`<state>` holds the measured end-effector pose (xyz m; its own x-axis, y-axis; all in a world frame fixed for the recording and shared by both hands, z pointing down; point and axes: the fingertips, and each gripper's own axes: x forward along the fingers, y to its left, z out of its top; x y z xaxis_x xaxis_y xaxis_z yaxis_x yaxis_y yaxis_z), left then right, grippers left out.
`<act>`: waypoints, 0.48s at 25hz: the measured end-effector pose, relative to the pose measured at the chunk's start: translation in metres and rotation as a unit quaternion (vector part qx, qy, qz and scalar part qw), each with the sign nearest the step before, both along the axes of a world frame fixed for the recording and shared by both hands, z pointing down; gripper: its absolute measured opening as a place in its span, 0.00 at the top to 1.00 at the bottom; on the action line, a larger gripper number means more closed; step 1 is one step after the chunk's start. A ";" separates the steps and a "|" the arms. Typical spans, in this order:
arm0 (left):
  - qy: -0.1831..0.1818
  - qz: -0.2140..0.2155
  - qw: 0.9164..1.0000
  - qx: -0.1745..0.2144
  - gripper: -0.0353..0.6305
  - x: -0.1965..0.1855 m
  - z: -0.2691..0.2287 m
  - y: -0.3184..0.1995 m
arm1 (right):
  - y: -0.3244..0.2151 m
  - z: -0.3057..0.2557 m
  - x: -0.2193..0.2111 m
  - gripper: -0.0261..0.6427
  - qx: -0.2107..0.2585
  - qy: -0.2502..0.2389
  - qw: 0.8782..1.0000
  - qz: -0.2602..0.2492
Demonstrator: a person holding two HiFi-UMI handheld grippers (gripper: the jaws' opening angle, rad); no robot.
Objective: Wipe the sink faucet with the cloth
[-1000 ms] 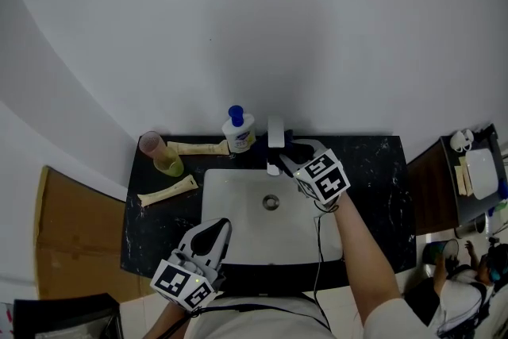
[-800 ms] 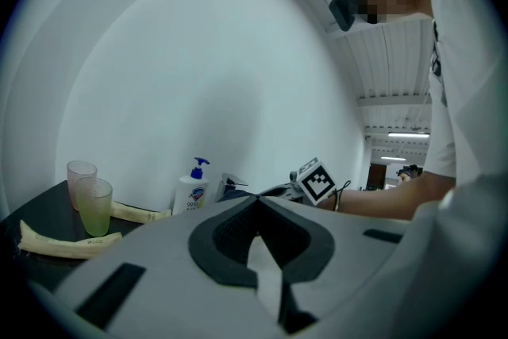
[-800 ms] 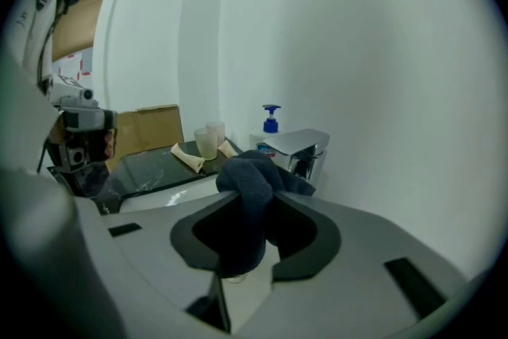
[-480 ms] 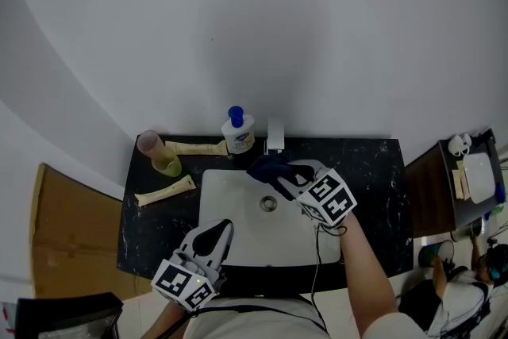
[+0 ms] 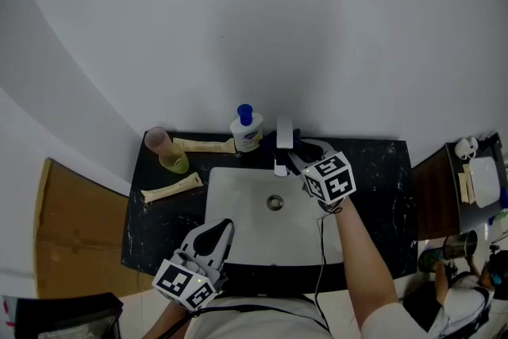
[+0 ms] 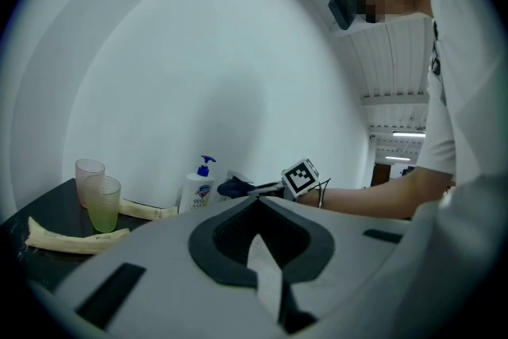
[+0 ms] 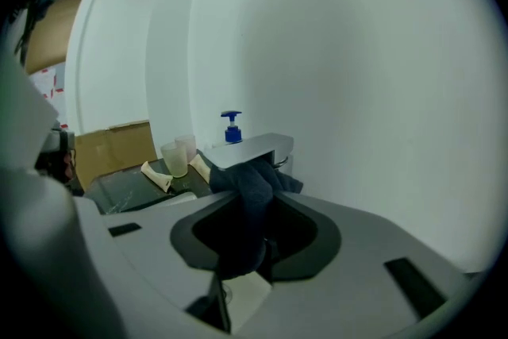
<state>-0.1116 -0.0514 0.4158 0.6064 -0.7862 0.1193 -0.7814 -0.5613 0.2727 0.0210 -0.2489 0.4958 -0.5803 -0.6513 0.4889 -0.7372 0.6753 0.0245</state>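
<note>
The right gripper comes in from 4 o'clock of the sink; its 2 jaws pinch a dark cloth, and the bunched fabric touches the front end of the faucet, just under the spout; the faucet stands at the basin's 12 o'clock. The left gripper hovers over the rim at 7 o'clock, well apart from the faucet, jaws pressed together on nothing. A soap bottle stands just beside the faucet at its 9 o'clock; 2 cups and 2 tubes sit further out on the dark counter.
</note>
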 end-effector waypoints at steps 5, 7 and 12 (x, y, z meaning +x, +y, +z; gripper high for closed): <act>0.001 0.002 1.000 -0.002 0.94 0.002 0.000 -0.001 | 0.045 0.000 -0.010 0.79 -0.028 0.020 0.997 -0.062; 0.000 0.004 1.000 -0.001 0.94 0.003 0.000 -0.001 | 0.064 0.002 -0.012 0.79 -0.041 0.024 0.995 -0.088; -0.001 0.012 1.000 0.002 0.94 0.010 -0.003 -0.003 | 0.063 0.003 -0.010 0.79 -0.041 0.035 0.993 -0.101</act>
<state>-0.1012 -0.0545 0.4130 0.6255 -0.7713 0.1175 -0.7676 -0.5813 0.2700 0.0108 -0.1861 0.4990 -0.6579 -0.4812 0.5792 -0.5842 0.8115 0.0106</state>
